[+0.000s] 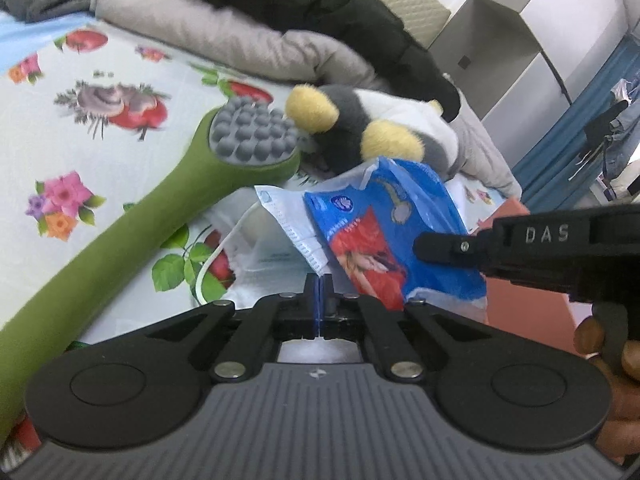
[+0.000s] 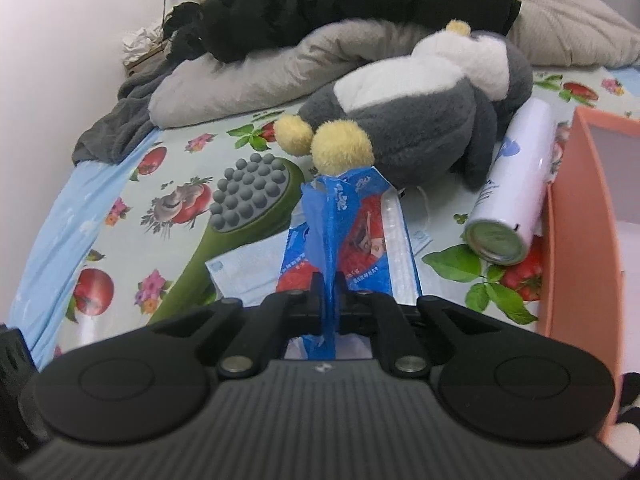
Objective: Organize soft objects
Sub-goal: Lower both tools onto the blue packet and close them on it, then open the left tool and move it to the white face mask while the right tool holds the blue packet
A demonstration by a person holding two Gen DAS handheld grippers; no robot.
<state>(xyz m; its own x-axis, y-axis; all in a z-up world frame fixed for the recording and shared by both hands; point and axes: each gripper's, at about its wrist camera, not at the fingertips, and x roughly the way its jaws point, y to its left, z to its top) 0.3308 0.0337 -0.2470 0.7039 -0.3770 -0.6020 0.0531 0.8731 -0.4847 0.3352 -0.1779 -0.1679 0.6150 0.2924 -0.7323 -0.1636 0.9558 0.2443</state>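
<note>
A: Why were both on the blue packet (image 2: 352, 236)?
B: Floppy film. Left gripper (image 1: 319, 292) and right gripper (image 2: 329, 284) each pinched an edge, lifting it off the bed (image 1: 120, 160); plush penguin (image 2: 420, 120) at 12 o'clock.

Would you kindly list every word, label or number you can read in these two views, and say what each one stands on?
"DAS": raised letters on the right gripper, seen in the left wrist view.
Blue and red packet: print and a round emblem, too blurred to read.
White spray can: blue mark and small print, unreadable.
Face mask: small printed mark, unreadable.
Nothing else carries text.
</note>
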